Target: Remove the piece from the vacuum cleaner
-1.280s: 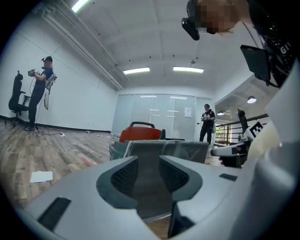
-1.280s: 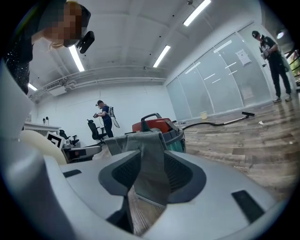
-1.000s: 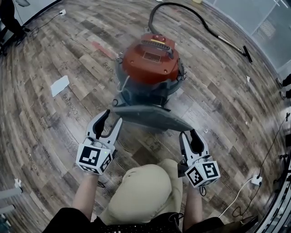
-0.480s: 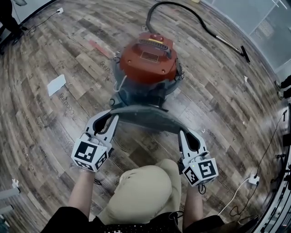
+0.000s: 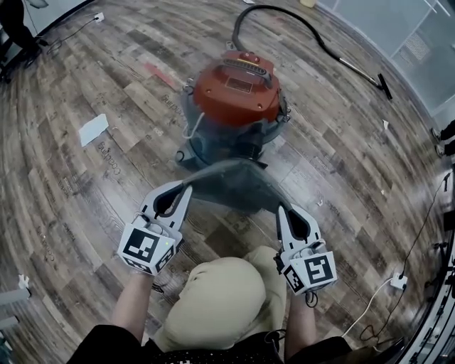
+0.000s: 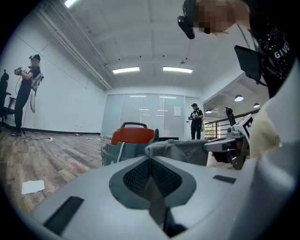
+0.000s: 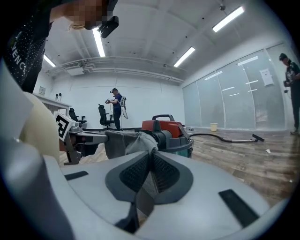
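Head view's upper centre holds the red-lidded vacuum cleaner (image 5: 238, 89), its hose (image 5: 298, 21) cut off at the top edge. Below it, at centre, the grey fabric piece (image 5: 231, 183) hangs blurred between both grippers. The jaws of the left gripper (image 5: 185, 190) and right gripper (image 5: 281, 209) have just been closing, and each pinches an end. Whether the piece touches the drum is unclear.

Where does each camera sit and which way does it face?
Head view: on the person's head, facing steeply down at the red-lidded grey vacuum cleaner; shows forearms, beige knee, left gripper, right gripper.
Left gripper view: on the left gripper, looking along jaws just closed on the grey fabric piece.
Right gripper view: likewise on the right gripper, jaws just closed on the piece.
Shared: all show the vacuum cleaner and piece.
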`<state>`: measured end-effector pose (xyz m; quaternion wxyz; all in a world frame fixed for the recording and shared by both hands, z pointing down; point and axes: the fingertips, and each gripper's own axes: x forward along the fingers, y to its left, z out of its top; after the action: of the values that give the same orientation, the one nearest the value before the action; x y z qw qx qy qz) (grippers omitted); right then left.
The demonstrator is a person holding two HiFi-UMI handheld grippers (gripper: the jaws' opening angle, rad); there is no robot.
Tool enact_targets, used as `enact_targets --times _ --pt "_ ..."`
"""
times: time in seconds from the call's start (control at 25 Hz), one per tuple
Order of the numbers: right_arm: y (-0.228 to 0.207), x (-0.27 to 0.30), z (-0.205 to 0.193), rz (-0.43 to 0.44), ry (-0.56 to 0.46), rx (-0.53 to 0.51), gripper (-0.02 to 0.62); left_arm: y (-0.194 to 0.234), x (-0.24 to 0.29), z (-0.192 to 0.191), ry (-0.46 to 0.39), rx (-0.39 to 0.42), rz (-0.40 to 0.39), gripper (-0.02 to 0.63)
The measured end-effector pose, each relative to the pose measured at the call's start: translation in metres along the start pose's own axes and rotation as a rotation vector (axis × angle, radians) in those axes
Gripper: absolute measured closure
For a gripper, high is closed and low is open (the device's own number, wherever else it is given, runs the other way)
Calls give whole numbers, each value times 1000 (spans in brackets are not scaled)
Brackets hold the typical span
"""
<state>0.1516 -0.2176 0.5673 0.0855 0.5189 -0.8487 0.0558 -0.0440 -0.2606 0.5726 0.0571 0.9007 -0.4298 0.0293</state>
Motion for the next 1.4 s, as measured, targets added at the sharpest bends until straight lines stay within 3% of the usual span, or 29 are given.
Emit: enact_targets --times 0.56,0.92,1.24,1.4 --pt "8 -14 0 14 -6 15 571 -20 -13 2 -9 -34 30 588" --pt "-3 -44 -23 -20 24 55 571 -20 -37 -16 23 -51 63 586" --pt "-2 -34 -22 -41 46 86 566 -20 -31 -13 -1 -125 68 584" --pt "-2 -37 -22 -59 25 120 512 -19 -31 -19 16 -134 75 507"
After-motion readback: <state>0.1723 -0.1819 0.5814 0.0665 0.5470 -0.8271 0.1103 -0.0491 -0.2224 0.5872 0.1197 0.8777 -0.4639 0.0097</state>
